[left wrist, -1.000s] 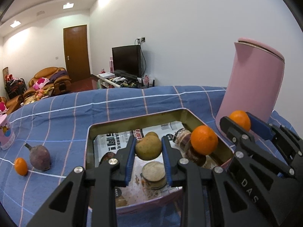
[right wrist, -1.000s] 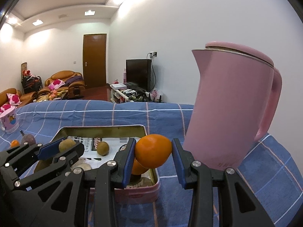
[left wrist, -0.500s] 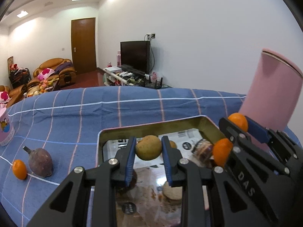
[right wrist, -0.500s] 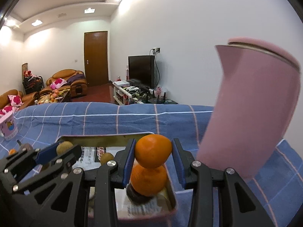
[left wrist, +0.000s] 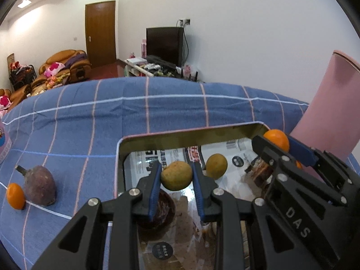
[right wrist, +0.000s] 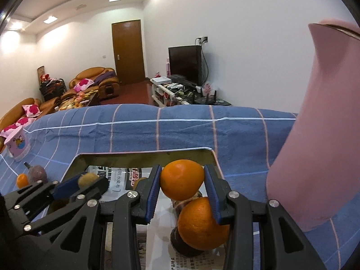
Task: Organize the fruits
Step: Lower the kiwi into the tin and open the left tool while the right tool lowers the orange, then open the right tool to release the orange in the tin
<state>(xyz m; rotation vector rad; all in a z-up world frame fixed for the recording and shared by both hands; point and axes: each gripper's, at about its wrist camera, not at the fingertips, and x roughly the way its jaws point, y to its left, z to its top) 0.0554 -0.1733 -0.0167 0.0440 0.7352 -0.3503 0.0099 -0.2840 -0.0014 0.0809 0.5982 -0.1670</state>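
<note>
My left gripper (left wrist: 176, 175) is shut on a small yellow-brown fruit (left wrist: 177, 175), held above the paper-lined metal tin (left wrist: 171, 138). My right gripper (right wrist: 182, 180) is shut on an orange (right wrist: 181, 179), also over the tin (right wrist: 144, 156), near its right end. Under it in the tin lies another orange (right wrist: 201, 223) on a dark fruit. A second yellow-brown fruit (left wrist: 216, 165) and a dark purple fruit (left wrist: 164, 211) lie in the tin. On the cloth to the left sit a purple fruit with a stem (left wrist: 40, 185) and a small orange (left wrist: 15, 195).
A tall pink kettle (right wrist: 324, 135) stands just right of the tin. A small pink cup (right wrist: 17, 145) stands at the far left of the blue checked tablecloth (left wrist: 157, 110). Behind the table are sofas, a door and a television.
Both grippers have moved forward over the tin with their fruit still held. The tin's far rim now sits closer and the kettle has slid toward the right edge of both views.
</note>
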